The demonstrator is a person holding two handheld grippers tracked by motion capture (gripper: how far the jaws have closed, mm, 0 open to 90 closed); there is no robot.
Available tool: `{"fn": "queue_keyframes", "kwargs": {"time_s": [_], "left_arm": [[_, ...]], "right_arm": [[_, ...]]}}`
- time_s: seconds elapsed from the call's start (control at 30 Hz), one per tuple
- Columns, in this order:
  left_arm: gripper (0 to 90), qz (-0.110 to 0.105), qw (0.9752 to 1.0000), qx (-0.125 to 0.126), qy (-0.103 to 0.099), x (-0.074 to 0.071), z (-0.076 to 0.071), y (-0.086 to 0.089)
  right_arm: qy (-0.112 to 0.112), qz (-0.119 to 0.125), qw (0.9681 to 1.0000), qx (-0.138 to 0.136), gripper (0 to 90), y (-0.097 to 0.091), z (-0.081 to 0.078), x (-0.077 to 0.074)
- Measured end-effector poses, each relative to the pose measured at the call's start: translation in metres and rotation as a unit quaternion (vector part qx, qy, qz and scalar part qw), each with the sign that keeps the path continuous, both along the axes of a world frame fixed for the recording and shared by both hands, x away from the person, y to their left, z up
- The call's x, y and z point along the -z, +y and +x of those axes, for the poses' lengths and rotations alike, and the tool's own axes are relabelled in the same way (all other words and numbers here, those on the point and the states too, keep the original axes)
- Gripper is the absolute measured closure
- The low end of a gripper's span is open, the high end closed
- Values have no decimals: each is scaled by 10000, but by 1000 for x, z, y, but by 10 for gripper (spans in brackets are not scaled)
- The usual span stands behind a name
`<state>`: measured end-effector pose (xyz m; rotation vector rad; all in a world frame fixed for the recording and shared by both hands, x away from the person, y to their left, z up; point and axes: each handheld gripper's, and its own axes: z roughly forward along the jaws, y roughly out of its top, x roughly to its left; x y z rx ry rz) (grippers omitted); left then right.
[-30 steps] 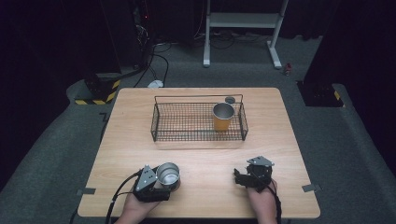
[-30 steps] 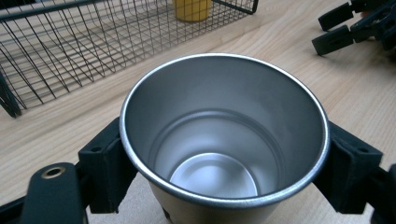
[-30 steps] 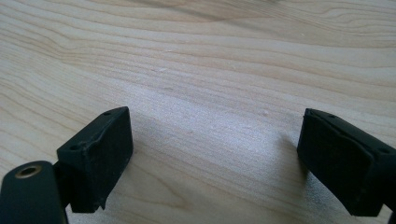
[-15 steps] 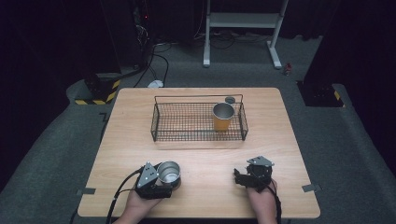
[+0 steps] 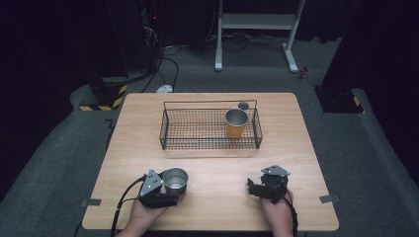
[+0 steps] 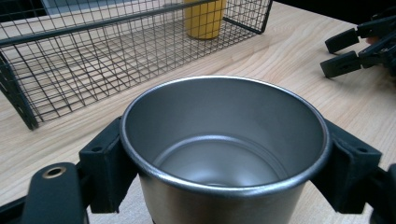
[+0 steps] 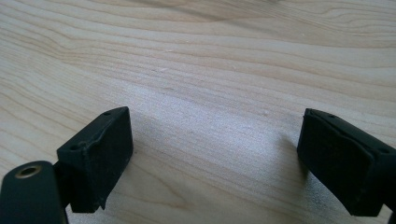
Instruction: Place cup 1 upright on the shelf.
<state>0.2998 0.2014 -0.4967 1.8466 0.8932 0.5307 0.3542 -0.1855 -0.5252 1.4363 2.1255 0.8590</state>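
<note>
Now, near to far:
left tool (image 5: 170, 191): clamped on steel cup (image 5: 175, 179), jaws just closing in, pads flat on opposite sides of the wall just under the rim; side grip keeps the cup upright for a lift.
steel cup: empty, mouth up, on the counter (image 5: 217, 163) near its front-left edge, close to the person's left hand (image 5: 141, 217).
right tool (image 5: 258, 189): jaws apart, nothing between them, parked low over bare wood front-right; looks idle, out of the way.
wire basket (image 5: 210, 144): mid-counter, likely the drop spot for the steel cup.
yellow cup (image 5: 235, 123): upright in the basket's right end.
small dark disc (image 5: 243, 105): on the counter behind the basket, cannot tell what.
writing: none readable, no brand or label on either cup.
</note>
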Motion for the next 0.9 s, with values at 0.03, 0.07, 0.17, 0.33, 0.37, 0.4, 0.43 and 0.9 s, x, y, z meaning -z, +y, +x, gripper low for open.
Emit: {"fn": "queue_keyframes", "kwargs": {"time_s": [0.03, 0.07, 0.17, 0.33, 0.37, 0.4, 0.43, 0.9], "left_arm": [[186, 16, 10000, -1, -2, 0, 0, 0], [186, 6, 10000, 3, 9, 0, 0, 1], [186, 35, 10000, -8, 16, 2, 1, 2], [186, 37, 10000, -22, -5, 3, 2, 4], [187, 68, 10000, -15, -8, 3, 2, 4], [186, 55, 10000, -29, -12, 3, 2, 4], [186, 73, 10000, -26, -14, 3, 3, 5], [184, 250, 9996, 63, 96, 2, -2, 11]], "right_arm": [[0, 0, 10000, 0, 104, 0, 0, 0], [1, 0, 10000, 0, 105, 0, 0, 0], [1, 2, 10000, -7, 104, 0, 0, 0], [0, 1, 10000, -22, 104, 0, 0, 0], [2, 2, 10000, -21, 104, 0, 0, 0], [0, 1, 10000, -21, 104, 0, 0, 0], [1, 1, 10000, -21, 104, 0, 0, 0], [2, 6, 10000, -23, 104, 0, 0, 0]]}}
